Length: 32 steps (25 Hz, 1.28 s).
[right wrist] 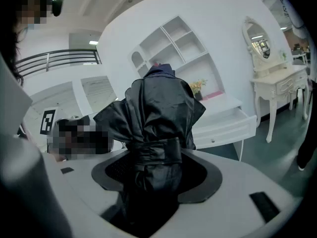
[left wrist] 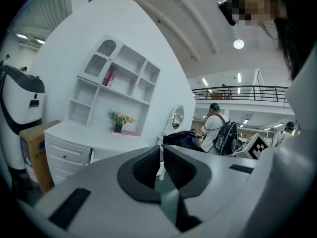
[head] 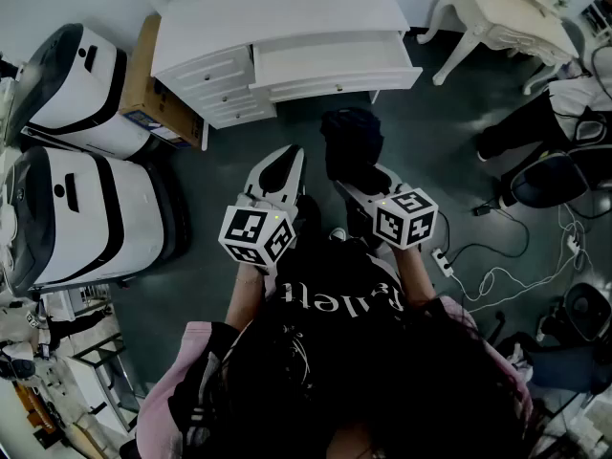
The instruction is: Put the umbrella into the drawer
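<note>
A folded black umbrella [head: 352,142] stands up out of my right gripper [head: 356,178], over the dark floor in front of the white desk [head: 277,12]. In the right gripper view the pads press on the umbrella [right wrist: 158,118] below its strap, so the right gripper [right wrist: 156,171] is shut on it. The desk's wide drawer [head: 330,65] is pulled out; it also shows behind the umbrella as the drawer [right wrist: 230,122]. My left gripper [head: 285,158] hovers beside the right one, its jaws together with nothing between them, as the left gripper [left wrist: 161,165] confirms.
Two big white machines [head: 81,208] and a cardboard box [head: 158,94] stand left of the desk. A white vanity table [head: 507,17] is at the back right. A person's leg [head: 531,122], a chair [head: 555,180] and cables with a power strip [head: 445,261] lie to the right.
</note>
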Tool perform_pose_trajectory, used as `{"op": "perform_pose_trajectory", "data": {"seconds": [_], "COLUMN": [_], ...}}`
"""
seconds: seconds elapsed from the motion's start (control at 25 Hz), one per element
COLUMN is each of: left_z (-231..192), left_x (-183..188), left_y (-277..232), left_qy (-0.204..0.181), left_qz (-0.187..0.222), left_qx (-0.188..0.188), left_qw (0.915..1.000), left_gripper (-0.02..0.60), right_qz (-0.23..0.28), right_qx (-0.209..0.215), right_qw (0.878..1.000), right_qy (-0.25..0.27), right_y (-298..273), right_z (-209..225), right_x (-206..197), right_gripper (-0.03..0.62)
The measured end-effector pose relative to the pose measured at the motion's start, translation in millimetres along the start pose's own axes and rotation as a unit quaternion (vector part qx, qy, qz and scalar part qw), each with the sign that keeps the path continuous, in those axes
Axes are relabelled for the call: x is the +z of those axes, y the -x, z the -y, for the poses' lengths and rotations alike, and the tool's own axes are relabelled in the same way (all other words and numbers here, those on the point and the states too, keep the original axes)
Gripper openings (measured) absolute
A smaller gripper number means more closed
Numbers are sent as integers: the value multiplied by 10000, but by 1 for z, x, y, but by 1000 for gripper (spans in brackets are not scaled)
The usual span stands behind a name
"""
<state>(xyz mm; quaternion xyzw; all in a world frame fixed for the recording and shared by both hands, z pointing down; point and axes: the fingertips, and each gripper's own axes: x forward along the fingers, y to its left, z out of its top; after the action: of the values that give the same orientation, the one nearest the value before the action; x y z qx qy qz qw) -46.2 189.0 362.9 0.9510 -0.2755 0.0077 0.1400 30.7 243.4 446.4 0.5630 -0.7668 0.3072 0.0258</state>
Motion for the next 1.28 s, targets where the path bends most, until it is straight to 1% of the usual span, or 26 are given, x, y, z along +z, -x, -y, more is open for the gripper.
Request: {"op": "perform_pose_trajectory", "data": {"seconds": [0.2,0.4,0.68,0.8,1.0,1.28], "left_z": [-3,-12,-45,-57,-81,-121], "left_x": [-4,-9,-17,-22,-18,0], "left_y": [0,11,34,35,14,-36], "left_qy": [11,50,193,251,337,356], "left_qz": [24,30,-29,-52,-108,-169], "left_qx": [47,182,491,545,475,253], "left_qw": [10000,9998,9986,9982,9982,9989], "left_gripper": [31,31,31,31,31,31], "right_qz": [-31,-102,-236,-305,-434,-493], "right_qx": [18,73,190,225,161,-30], "right_qw": [10000,9999,9995,9993,9989,9987], "right_qy": [37,75,-35,-45,-38,-75], "right_y": [-3,-8,-32,-43,-68,-112], "right_z": [2,-3,-17,-19,-14,9], "right_x": [-4,-9,-18,-22,-13,20], "right_gripper": [282,282,282,282,282,282]}}
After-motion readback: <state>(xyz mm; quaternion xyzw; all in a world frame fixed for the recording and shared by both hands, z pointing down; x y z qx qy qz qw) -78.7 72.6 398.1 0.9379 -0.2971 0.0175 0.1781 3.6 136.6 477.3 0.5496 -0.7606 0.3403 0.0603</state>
